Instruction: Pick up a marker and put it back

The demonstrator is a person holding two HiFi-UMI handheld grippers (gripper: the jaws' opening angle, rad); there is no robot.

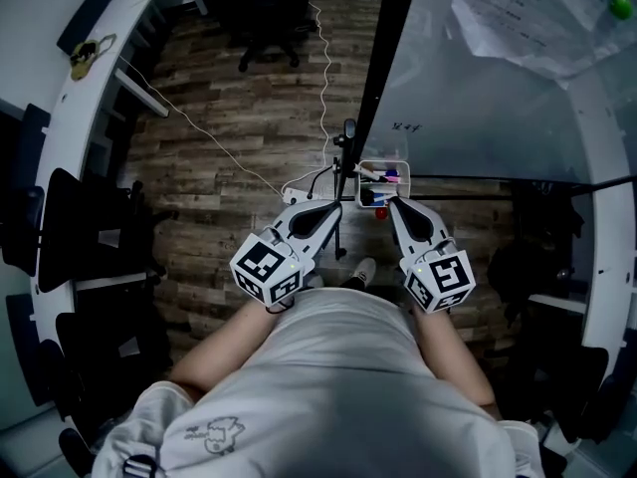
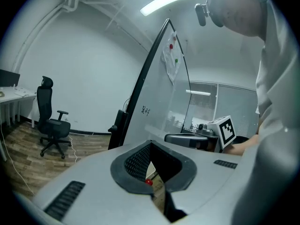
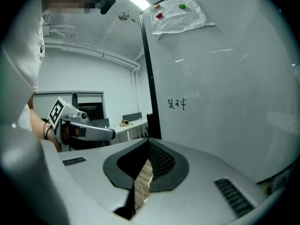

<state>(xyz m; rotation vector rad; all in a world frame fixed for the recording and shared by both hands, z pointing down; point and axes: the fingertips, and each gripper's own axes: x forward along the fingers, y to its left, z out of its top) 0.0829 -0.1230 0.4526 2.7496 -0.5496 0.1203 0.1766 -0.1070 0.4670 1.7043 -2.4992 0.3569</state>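
Several markers (image 1: 379,176) lie in a small white tray (image 1: 402,162) at the foot of the whiteboard (image 1: 478,118). My left gripper (image 1: 336,208) is just left of the tray, shut and holding nothing. My right gripper (image 1: 392,201) points at the tray's near edge, also shut and empty. In the left gripper view the jaws (image 2: 151,145) meet at the tip, and a small red thing (image 2: 148,182) shows below through the slit. In the right gripper view the jaws (image 3: 149,142) are together, with only wooden floor seen between them. Neither gripper view shows the markers.
The whiteboard (image 3: 225,102) has a black frame, small writing (image 3: 177,103) and papers pinned on top. A black office chair (image 1: 271,13) stands on the wood floor beyond, with white cables (image 1: 299,172) trailing there. Desks and dark chairs line the left side.
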